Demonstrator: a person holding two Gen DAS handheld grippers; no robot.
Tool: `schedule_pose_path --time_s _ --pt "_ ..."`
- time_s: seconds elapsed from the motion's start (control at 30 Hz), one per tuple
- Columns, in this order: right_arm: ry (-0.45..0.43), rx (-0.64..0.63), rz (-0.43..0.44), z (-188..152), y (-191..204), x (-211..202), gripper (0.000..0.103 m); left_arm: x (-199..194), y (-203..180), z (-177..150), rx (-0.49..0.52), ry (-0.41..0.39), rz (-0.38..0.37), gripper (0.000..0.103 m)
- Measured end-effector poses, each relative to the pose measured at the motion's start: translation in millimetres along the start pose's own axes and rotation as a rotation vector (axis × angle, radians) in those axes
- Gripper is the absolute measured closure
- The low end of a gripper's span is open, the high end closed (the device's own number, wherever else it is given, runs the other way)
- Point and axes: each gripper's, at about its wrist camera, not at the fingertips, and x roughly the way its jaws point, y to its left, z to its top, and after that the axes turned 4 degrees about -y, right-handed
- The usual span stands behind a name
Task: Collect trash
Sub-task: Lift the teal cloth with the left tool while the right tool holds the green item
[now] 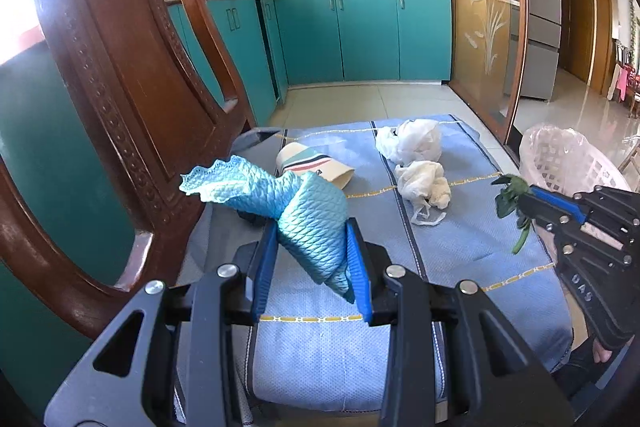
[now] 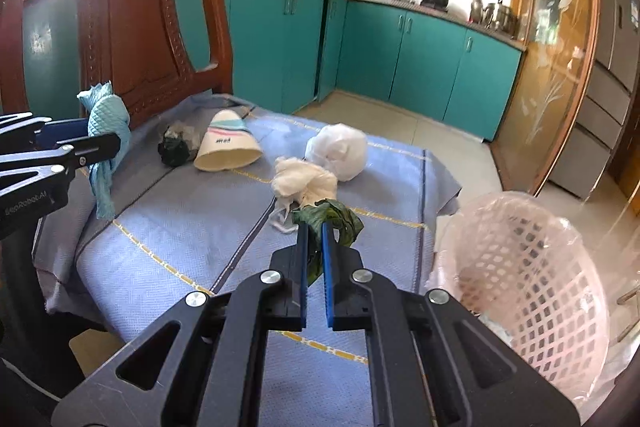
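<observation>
Teal cloth (image 1: 304,223) in left gripper (image 1: 312,267) slants up-left.

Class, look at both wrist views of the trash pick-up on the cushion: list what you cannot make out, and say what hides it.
- Basket contents: right wrist view, the lattice wall and liner hide most of the inside; left wrist view, the right gripper covers its lower part.
- Dark bundle behind the paper cup: too crumpled to identify; in the left wrist view the blue cloth almost hides it.
- Person: only a sliver at the left wrist view's lower right edge.
</observation>
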Motion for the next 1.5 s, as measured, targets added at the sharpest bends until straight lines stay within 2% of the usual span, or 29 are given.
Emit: schedule_pose_path --time_s 0.2,0.8,1.5 --pt "-0.055 0.019 -0.008 5.4 -6.3 -15.5 0.096 -5.7 -1.0 -0.1 0.001 -0.017 0.001 0.068" --pt "-0.054 0.006 -0.022 3.4 -3.8 -14.9 0.096 -13.0 -3.2 -2.6 0.004 -0.033 -0.017 0.068" --pt "-0.05 -0.004 -0.022 1.8 -2.3 -15.4 0.096 -10.5 -4.6 -4.5 0.003 -0.012 -0.027 0.068"
